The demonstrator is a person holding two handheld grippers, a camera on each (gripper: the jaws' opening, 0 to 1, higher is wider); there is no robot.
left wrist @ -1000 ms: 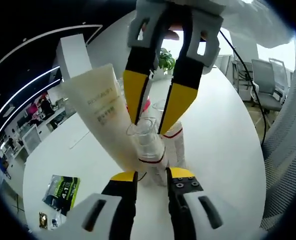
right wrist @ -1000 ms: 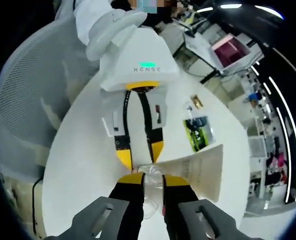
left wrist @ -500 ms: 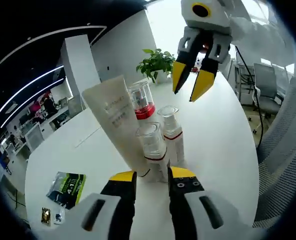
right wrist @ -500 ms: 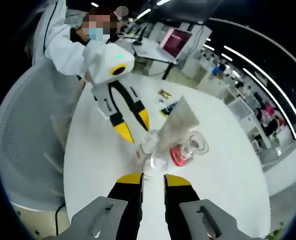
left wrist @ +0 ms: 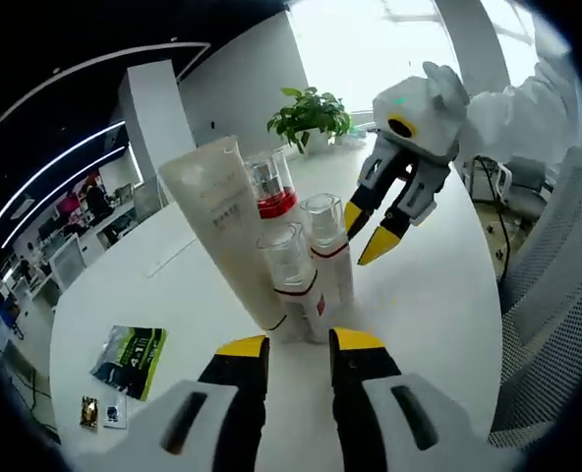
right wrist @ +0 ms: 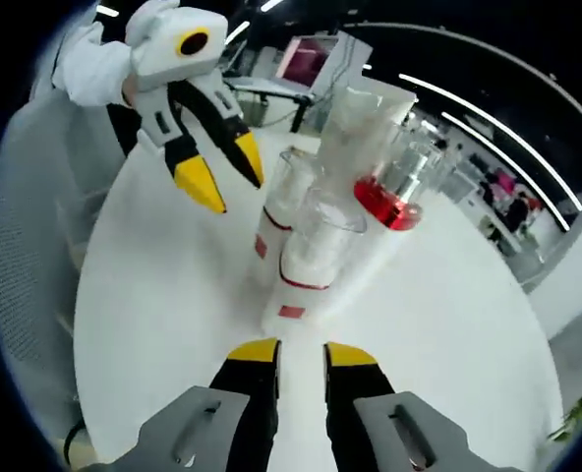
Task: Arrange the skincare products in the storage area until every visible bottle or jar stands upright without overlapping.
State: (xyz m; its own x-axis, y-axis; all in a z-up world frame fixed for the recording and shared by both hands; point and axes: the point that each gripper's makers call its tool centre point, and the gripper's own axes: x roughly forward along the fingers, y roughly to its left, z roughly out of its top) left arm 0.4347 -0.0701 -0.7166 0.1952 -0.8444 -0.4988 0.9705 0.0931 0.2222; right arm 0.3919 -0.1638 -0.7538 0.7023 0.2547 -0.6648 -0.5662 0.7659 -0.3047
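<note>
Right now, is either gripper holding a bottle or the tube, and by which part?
Nothing is held. The left gripper and right gripper each show a bare gap between the jaws, clear of the bottles and the tube.

a round white table [left wrist: 438, 295] carried four upright skincare containers [left wrist: 271, 236] clustered together, with a green packet [left wrist: 129, 359] and small sachets [left wrist: 101, 413] lying apart.

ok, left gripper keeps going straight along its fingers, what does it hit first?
Most likely the nearest small bottle with the clear cap and red band, standing just ahead of the left gripper. The cream tube stands close beside it, and depth is hard to judge, so contact with the tube first can't be ruled out.
</note>
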